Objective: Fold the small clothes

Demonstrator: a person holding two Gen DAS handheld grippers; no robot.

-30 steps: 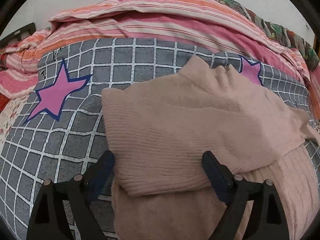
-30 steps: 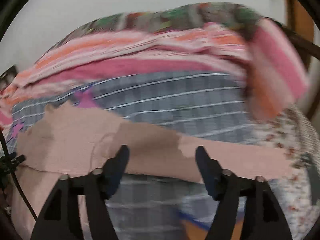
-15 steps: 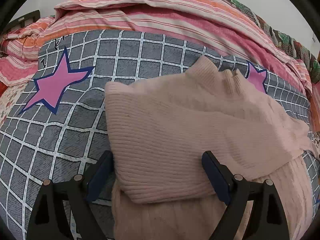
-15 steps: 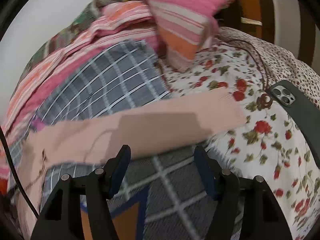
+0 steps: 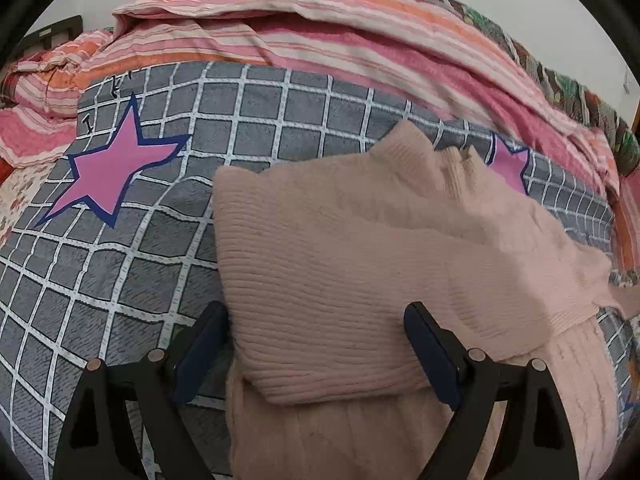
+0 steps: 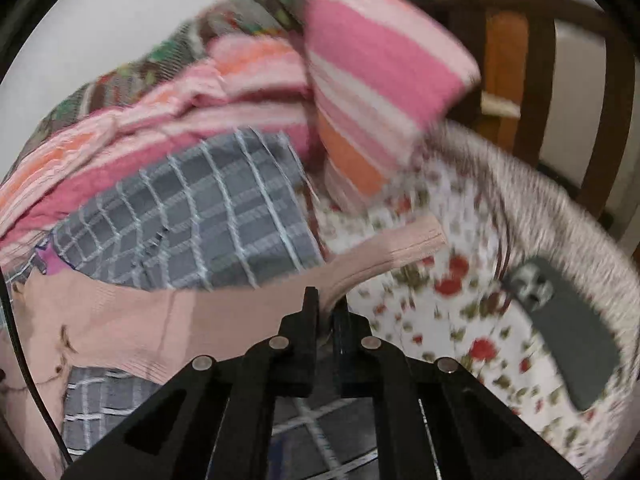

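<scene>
The left gripper point(image 5: 316, 344) has its two fingers point(image 5: 202, 350) spread wide apart over the folded part of a pink sweater point(image 5: 340, 264). One finger sits just beside the sweater's left edge, over the grey checked blanket point(image 5: 120, 280); the other lies over the knit. Nothing is squeezed between them.

The right gripper point(image 6: 325, 308) has its two fingers point(image 6: 309, 320) brought together, and they pinch the sweater's sleeve point(image 6: 384, 252) partway along. The sleeve runs from the body of the sweater at the left, across the blanket, and its cuff lies on a flowered sheet point(image 6: 460, 304).

There is one sweater, lying on the bed with one half folded over the other. Two pink stars point(image 5: 116, 168) show on the blanket in the left view. One striped quilt point(image 5: 320, 36) is bunched along the far side of the bed. One striped pillow point(image 6: 380, 80) stands at the head. One phone point(image 6: 572, 328) lies on the sheet, well apart from the cuff.
</scene>
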